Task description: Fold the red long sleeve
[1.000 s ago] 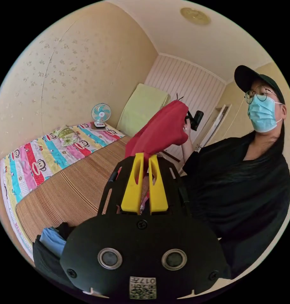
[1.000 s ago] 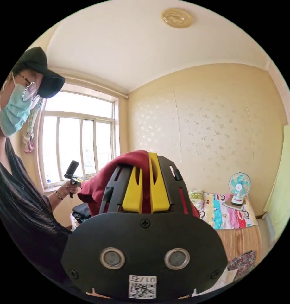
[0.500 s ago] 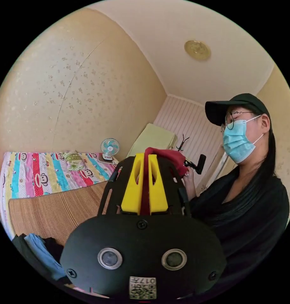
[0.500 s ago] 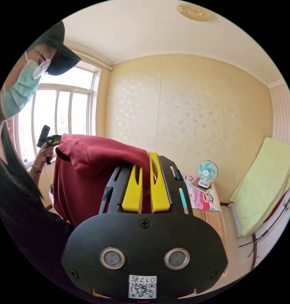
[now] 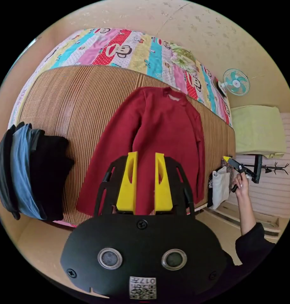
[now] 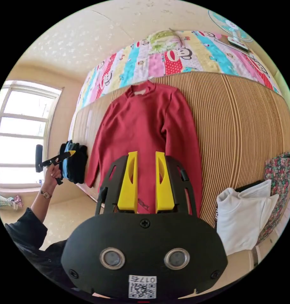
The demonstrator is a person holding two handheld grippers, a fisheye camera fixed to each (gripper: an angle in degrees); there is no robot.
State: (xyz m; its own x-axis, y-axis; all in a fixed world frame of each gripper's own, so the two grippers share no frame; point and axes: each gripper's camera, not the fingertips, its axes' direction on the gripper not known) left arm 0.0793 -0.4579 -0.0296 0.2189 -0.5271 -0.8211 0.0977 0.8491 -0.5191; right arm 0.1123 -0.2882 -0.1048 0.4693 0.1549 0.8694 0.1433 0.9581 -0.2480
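Observation:
The red long sleeve (image 5: 160,126) lies flat on the striped mat (image 5: 75,95), collar toward the wall, both sleeves down along its sides. In the left gripper view my left gripper (image 5: 145,154) hovers open above the hem, nothing between its yellow jaws. The right gripper (image 5: 234,164), held in a hand, is at the mat's right edge. In the right gripper view the red long sleeve (image 6: 145,126) lies spread the same way, and my right gripper (image 6: 146,153) stands open over its hem. The left gripper (image 6: 56,160) is held off to the left, near the window.
A stack of dark and blue clothes (image 5: 34,171) sits at the mat's left end. A white garment (image 6: 243,215) and a floral one (image 6: 276,183) lie at the right end. A small fan (image 5: 235,82) and a cartoon-print sheet (image 5: 132,47) are by the wall.
Both grippers held the red long sleeve up in the air, shut on it. Now it lies spread on the mat, both grippers have opened and let go, and the cameras face down.

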